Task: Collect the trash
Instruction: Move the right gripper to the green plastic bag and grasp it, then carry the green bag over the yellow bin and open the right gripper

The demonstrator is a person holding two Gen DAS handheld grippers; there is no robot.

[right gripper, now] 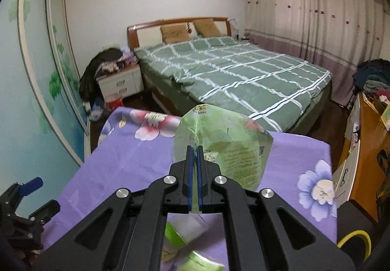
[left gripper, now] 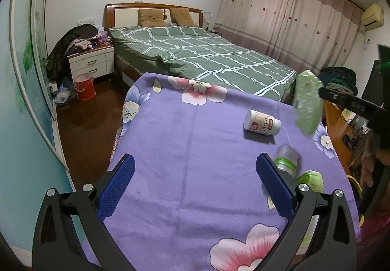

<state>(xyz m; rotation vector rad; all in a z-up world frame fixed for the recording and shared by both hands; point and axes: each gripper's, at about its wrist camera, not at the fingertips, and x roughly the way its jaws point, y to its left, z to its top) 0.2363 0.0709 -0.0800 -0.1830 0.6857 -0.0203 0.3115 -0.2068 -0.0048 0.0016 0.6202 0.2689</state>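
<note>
The green wrapper [right gripper: 219, 149] was up off the desk [right gripper: 126, 161], pinched flat in the right hand-held gripper [right gripper: 194, 151], jaws closed tight on the film. In the left view it hung in the air [left gripper: 307, 105] over the desk's right edge. One piece lifted, then, but by my reading not yet binned, and no bin clearly showed. Left on the purple floral cloth: a white pill bottle [left gripper: 262, 122] on its side, a clear bottle [left gripper: 287, 161] with a green band, and a green-capped one [left gripper: 313, 179] just beside it. The left hand-held gripper [left gripper: 195, 171] was wide open and empty above bare cloth, the clear bottle right behind its right finger. Beyond stood the bed [left gripper: 207, 56], well apart, nothing blocking the way
</note>
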